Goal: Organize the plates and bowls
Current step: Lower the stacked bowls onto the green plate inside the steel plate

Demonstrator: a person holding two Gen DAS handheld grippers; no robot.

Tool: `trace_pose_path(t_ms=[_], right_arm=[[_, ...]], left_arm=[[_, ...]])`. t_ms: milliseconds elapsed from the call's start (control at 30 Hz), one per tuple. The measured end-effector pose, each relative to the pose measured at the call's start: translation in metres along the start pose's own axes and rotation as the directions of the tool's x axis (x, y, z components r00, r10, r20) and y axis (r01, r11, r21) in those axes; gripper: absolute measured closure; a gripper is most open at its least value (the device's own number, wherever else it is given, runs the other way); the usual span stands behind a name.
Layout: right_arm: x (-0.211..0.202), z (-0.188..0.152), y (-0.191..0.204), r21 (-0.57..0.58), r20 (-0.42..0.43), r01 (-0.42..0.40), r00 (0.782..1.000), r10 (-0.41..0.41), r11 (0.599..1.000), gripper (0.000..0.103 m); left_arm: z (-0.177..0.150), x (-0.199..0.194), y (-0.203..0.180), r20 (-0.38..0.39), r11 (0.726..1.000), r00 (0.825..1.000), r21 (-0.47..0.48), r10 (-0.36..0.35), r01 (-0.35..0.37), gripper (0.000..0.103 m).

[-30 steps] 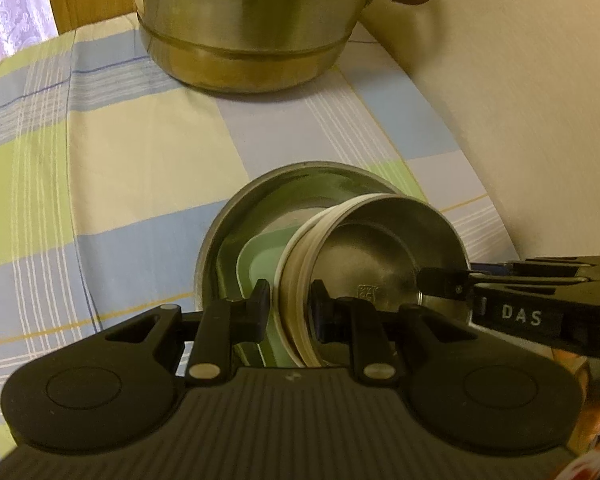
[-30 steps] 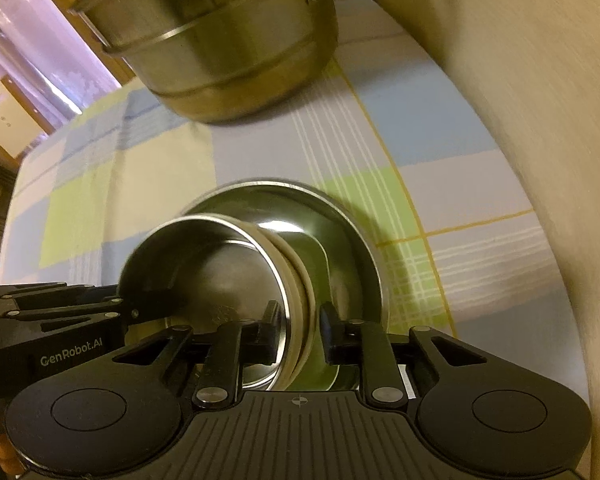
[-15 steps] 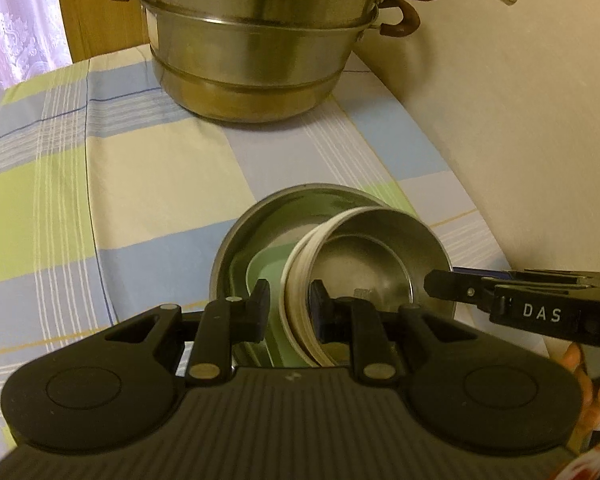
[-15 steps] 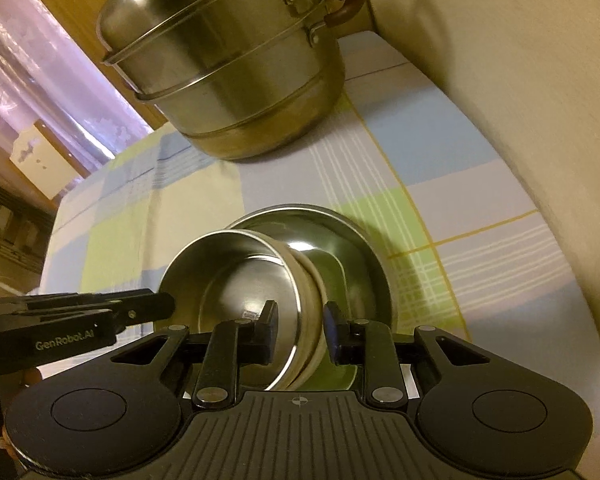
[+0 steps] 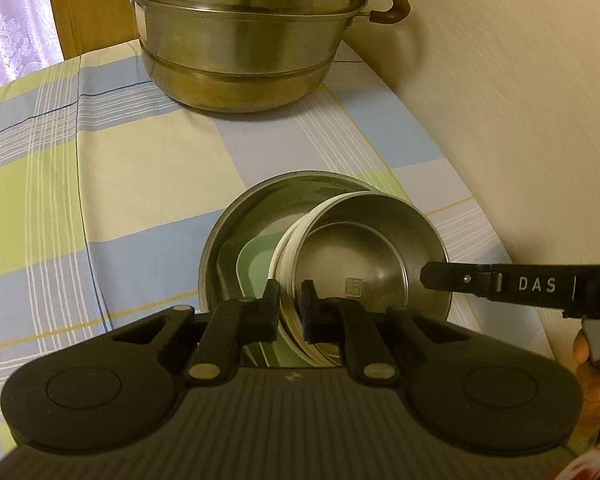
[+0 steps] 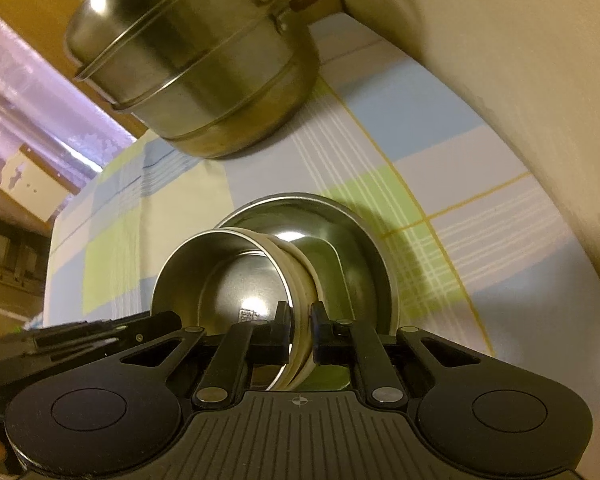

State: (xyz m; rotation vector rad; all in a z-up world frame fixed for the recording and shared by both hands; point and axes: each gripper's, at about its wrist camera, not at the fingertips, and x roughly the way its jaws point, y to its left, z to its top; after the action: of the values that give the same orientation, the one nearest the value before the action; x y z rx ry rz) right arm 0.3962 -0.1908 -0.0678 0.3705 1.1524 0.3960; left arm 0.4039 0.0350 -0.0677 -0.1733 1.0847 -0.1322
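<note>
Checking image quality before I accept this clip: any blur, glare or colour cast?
Left wrist: warm yellow cast, fisheye bending, steamer pot fairly sharp. Right wrist: same cast, steamer pot smeared with motion blur, bright glare spots inside the small steel bowl and the large steel bowl.

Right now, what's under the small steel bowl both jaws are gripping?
The small steel bowl nests in a white bowl. Beneath them lies a green plate inside the large steel bowl. Its bottom is mostly covered.

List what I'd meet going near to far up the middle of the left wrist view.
left gripper clamped on the rims of the small steel bowl and white bowl → green dish → large steel basin → checked tablecloth → steamer pot
</note>
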Motion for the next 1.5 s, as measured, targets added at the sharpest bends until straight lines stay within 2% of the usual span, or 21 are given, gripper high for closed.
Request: trace_pose_path(t_ms=[267,667,900,1200,1467,1500], right_arm=[[-0.001,0.008,-0.003,0.092,-0.053,0.013,0.999,-0.008,0.996,0.093],[-0.003,0.005,0.003,0.052,-0.042,0.026,0.999,-0.024,0.998,0.092],[-0.014,0.001,0.006,-0.005,-0.005,0.018,1.000,-0.018,1.000,0.091],[-0.021,-0.009,0.009,-0.062,0.033,-0.016,0.999,0.018,0.998,0.082],[-0.015,-0.016,0.009,-0.088,0.065,-0.028,0.997,0.033,0.996,0.082],[-0.015,-0.016,0.010,-0.092,0.070,-0.026,0.997,0.033,0.995,0.086]], left_arm=[[0.005,0.001,-0.002,-0.001,1.000,1.000,0.013,0.012,-0.012,0.094],[0.005,0.000,-0.002,-0.008,1.000,1.000,0.002,0.021,-0.021,0.094],[0.002,-0.011,-0.008,0.021,0.999,0.999,0.005,0.036,-0.037,0.094],[-0.007,-0.016,-0.011,0.035,0.997,0.996,-0.019,0.080,-0.080,0.093],[-0.013,-0.005,-0.015,0.018,0.996,0.996,-0.021,0.092,-0.091,0.090],[-0.013,-0.004,-0.016,0.017,0.995,0.995,-0.020,0.096,-0.096,0.091]])
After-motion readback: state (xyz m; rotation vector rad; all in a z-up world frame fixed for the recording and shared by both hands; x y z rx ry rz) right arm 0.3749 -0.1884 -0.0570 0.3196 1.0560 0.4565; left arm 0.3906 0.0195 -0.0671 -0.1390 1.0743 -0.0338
